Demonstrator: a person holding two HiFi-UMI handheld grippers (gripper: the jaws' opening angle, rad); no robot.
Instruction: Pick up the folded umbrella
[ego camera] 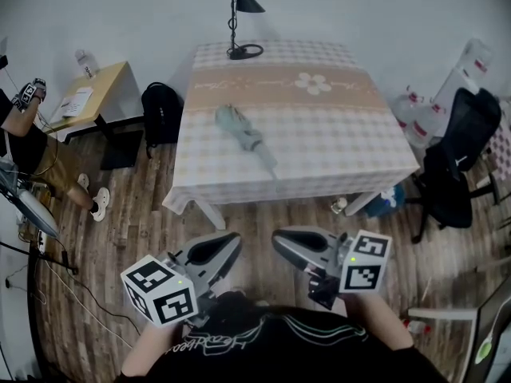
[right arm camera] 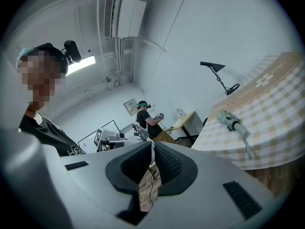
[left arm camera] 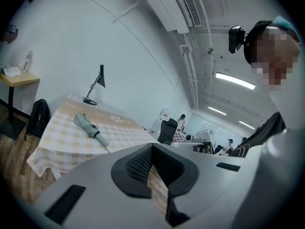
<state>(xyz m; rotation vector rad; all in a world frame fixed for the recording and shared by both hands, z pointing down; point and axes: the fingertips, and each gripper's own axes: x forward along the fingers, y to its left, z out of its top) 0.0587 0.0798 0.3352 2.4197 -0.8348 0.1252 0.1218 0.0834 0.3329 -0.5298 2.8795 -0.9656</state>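
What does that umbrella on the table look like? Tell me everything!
The umbrella is folded up small and pale grey-green, with soft bunched fabric at one end and a lighter, stubby handle at the other. A thin strap trails from the handle. It lies flat and slanted on the checked tablecloth, handle toward the near edge. Only the tablecloth touches it.
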